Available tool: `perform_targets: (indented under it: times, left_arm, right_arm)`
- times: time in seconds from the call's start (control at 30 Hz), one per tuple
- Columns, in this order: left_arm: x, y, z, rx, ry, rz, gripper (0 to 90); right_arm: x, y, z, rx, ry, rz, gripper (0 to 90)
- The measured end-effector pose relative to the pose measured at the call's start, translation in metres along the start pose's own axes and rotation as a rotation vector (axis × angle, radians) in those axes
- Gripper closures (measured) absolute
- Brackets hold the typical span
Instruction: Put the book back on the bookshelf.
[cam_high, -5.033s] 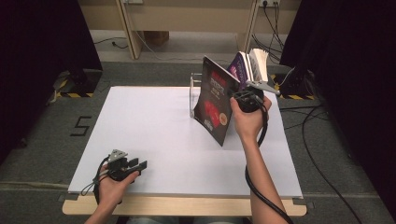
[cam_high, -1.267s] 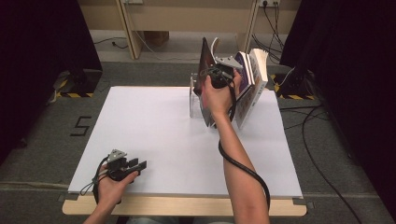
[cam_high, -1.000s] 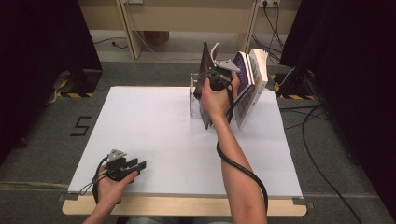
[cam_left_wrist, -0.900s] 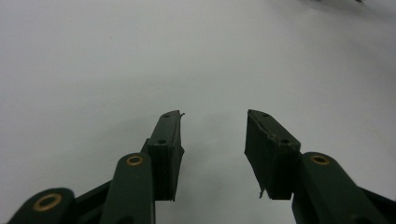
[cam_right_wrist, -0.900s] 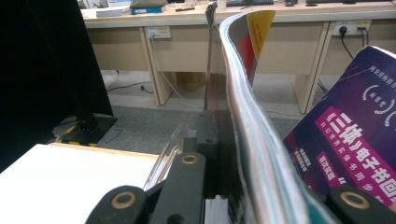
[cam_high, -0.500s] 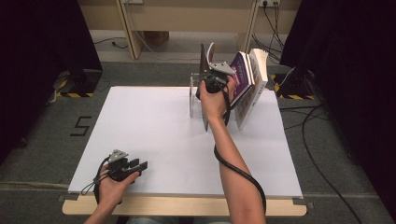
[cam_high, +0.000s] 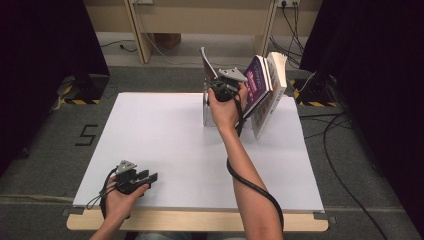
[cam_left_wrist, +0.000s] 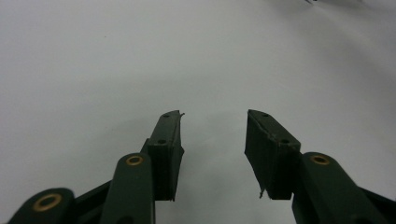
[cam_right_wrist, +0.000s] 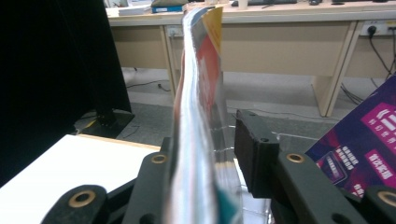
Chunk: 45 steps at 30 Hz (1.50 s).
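My right gripper (cam_high: 222, 85) is raised at the back of the white table (cam_high: 165, 130), around the edge of a thin glossy book (cam_high: 205, 57) that stands against a metal bookend (cam_high: 206, 107). In the right gripper view the thin book (cam_right_wrist: 198, 84) runs up between the jaws; the left jaw lies against it, while the right pad (cam_right_wrist: 250, 144) stands off with a gap. The jaws have just been opening, so my right gripper (cam_right_wrist: 208, 149) is open. My left gripper (cam_high: 147, 177) rests at the table's front left, open (cam_left_wrist: 212, 149) with nothing between its fingers.
A purple book (cam_high: 257, 85) and a thick book with white pages (cam_high: 275, 90) lean together just right of my right hand; the purple cover (cam_right_wrist: 364, 140) shows close by. Desks and cables stand beyond the table's far edge. A black cable trails along my right forearm.
The right gripper's jaws have spread apart from the thin book. The book's top has swung left to stand more upright, and the right hand shifted slightly left. The left hand stayed still.
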<state>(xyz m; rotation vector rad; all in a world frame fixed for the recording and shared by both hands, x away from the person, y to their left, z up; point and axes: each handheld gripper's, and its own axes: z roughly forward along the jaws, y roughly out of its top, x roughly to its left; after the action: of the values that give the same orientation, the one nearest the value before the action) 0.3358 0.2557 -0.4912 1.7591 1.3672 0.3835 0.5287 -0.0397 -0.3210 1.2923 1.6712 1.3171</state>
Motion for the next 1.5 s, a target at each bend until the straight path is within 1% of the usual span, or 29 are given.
perform_targets:
  times: [0.1,0.3,0.33,0.4,0.43,0.5,0.57,0.73,0.77,0.83,0.97,1.03,1.17,1.27,1.4,1.5]
  left_arm:
    - [0.0,0.0,0.0,0.0,0.0,0.0,55.2]
    - [0.0,0.0,0.0,-0.001,0.0,0.001,55.3]
    - [0.0,0.0,0.0,-0.001,0.0,0.0,55.2]
    - [0.0,0.0,0.0,0.0,-0.001,0.001,55.3]
    - [0.0,0.0,0.0,0.0,0.0,0.001,55.2]
    - [0.0,0.0,0.0,0.0,0.0,0.001,55.2]
    - [0.0,0.0,0.0,0.001,0.0,0.001,55.2]
    - [-0.001,0.0,0.0,0.0,-0.002,0.0,55.2]
    - [-0.001,0.0,0.0,0.001,-0.001,0.002,55.3]
    - [0.0,0.0,0.0,0.0,0.0,0.001,55.3]
    - [-0.001,0.0,0.0,0.0,-0.002,0.001,55.3]
    - [-0.001,0.0,0.0,0.0,-0.003,0.001,55.3]
    - [-0.001,0.0,0.0,0.001,-0.001,0.002,55.4]
    - [0.0,0.0,0.001,0.004,-0.002,0.002,55.5]
    - [0.0,0.0,0.001,0.002,-0.002,0.003,55.5]
    - [0.001,0.0,0.001,0.002,-0.001,0.002,55.6]
  right_arm:
    - [0.003,-0.001,-0.001,0.002,0.016,0.005,66.5]
    - [0.006,-0.004,-0.004,0.004,0.037,0.007,65.5]
    - [0.006,-0.004,-0.005,0.003,0.038,0.007,65.8]
    - [0.005,-0.004,-0.006,0.005,0.038,0.004,69.9]
    - [0.004,-0.004,-0.007,0.012,0.035,0.007,72.4]
    - [0.002,-0.004,-0.008,0.021,0.039,0.022,73.4]
    - [0.001,-0.004,-0.009,0.035,0.034,0.022,73.8]
    - [-0.002,-0.005,-0.009,0.075,0.022,0.047,75.9]
    - [-0.002,-0.005,-0.009,0.083,0.015,0.045,76.5]
    - [-0.003,-0.005,-0.008,0.11,0.008,0.054,80.9]
    - [-0.006,-0.001,-0.008,0.151,-0.039,0.056,87.0]
    - [-0.009,-0.001,-0.008,0.144,-0.056,0.053,87.2]
    - [-0.014,-0.002,-0.007,0.115,-0.07,0.05,87.3]
    - [-0.013,-0.002,-0.007,0.089,-0.08,0.031,87.4]
    - [-0.013,-0.001,-0.005,0.066,-0.083,0.041,87.4]
    - [-0.012,-0.003,-0.003,0.059,-0.089,0.036,87.4]
